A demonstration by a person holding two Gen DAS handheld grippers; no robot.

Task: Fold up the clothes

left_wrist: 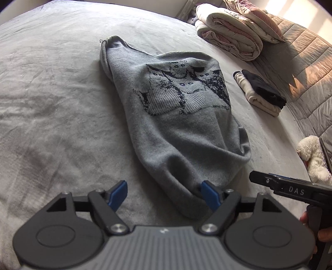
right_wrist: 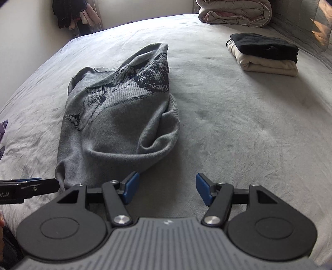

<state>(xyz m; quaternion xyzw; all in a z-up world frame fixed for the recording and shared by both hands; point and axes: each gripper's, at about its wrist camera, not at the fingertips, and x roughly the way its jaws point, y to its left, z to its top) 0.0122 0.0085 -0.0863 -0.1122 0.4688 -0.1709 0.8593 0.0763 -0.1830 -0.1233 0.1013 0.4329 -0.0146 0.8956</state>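
Observation:
A grey knit sweater [left_wrist: 176, 116] with a dark pattern lies bunched lengthwise on the grey bed sheet [left_wrist: 51, 103]. My left gripper [left_wrist: 164, 194] is open at the sweater's near end. Its right blue pad touches the cloth edge and its left pad is over bare sheet. In the right wrist view the same sweater [right_wrist: 116, 116] lies to the left. My right gripper [right_wrist: 168, 189] is open over the sheet [right_wrist: 238, 124], its left pad just at the sweater's near corner. Neither gripper holds anything. Each gripper's black finger shows at the side of the other's view.
A folded stack, black on cream [right_wrist: 265, 54], sits at the far right of the bed. A rolled duvet [left_wrist: 228, 33] lies at the head end. A white plush toy [left_wrist: 313, 157] is at the right edge. Clothes hang in the far corner [right_wrist: 70, 12].

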